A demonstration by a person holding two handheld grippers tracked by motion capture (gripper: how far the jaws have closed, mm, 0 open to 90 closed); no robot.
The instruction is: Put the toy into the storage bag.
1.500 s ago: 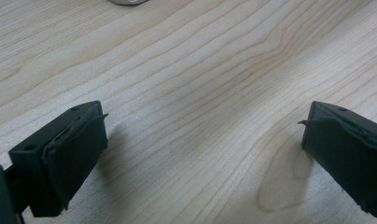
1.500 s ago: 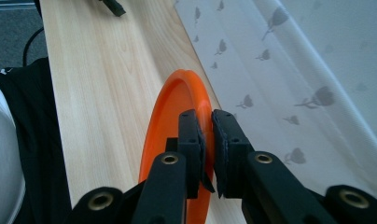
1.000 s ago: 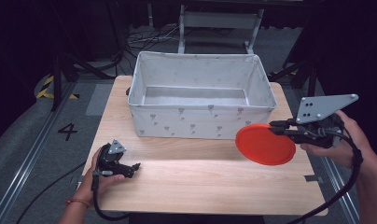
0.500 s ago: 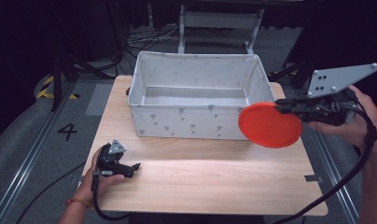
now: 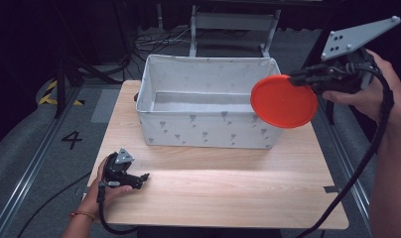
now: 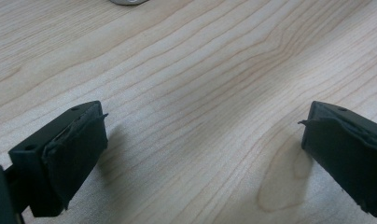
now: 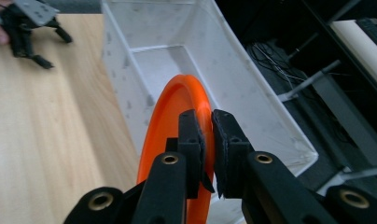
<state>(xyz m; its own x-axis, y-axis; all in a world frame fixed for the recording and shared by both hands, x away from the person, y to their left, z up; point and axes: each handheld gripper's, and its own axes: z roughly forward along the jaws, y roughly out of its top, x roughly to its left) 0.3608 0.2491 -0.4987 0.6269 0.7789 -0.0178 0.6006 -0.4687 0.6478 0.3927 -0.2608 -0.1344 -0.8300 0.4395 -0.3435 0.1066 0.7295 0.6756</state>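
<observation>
Hanging in the air at the right end of the white fabric bin, your orange plastic plate is round, flat and raised-rimmed, tilted up on edge. Your right tool has its jaws closed tight on the plate's rim, one on each face. Your left tool rests low over the wooden bench near its front left corner, jaws spread wide, gripping nothing.
</observation>
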